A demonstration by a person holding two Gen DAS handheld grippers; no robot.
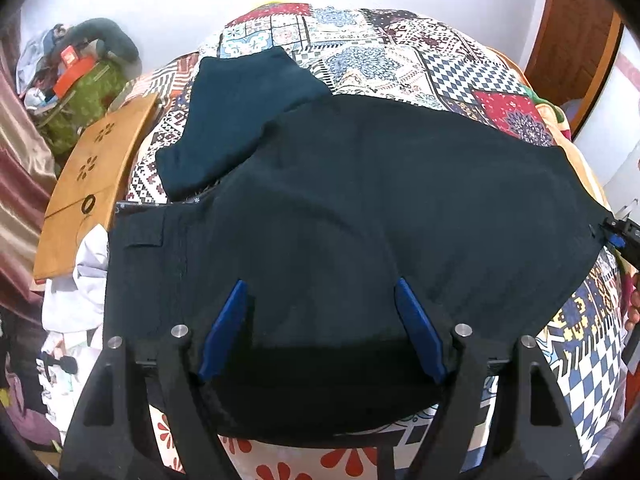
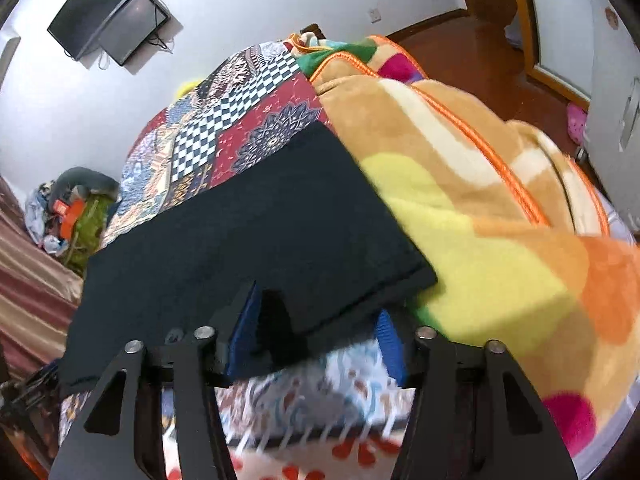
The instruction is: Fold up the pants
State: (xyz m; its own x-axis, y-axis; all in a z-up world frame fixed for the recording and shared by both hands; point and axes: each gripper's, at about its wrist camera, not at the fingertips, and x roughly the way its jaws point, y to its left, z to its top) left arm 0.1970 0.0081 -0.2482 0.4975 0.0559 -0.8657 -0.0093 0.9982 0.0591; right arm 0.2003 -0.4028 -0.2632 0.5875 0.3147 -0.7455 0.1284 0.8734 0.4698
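Observation:
Dark navy pants (image 1: 340, 208) lie spread on a patchwork bedspread (image 1: 380, 52), waistband at the left and one leg folded back toward the far left. My left gripper (image 1: 320, 300) is open above the pants' near edge, blue pads (image 1: 224, 328) wide apart. My right gripper (image 2: 316, 312) is open with the pants' hem end (image 2: 260, 232) lying between its blue pads (image 2: 390, 344). The right gripper (image 1: 620, 236) also shows at the right edge of the left wrist view, at the hem corner.
A fleece blanket (image 2: 500, 208) in orange and yellow lies bunched right of the pants. A wooden board (image 1: 92, 176) and white cloths (image 1: 76, 300) sit at the bed's left. A cluttered green bag (image 1: 84, 96) stands by the wall. A wall screen (image 2: 108, 12) hangs above.

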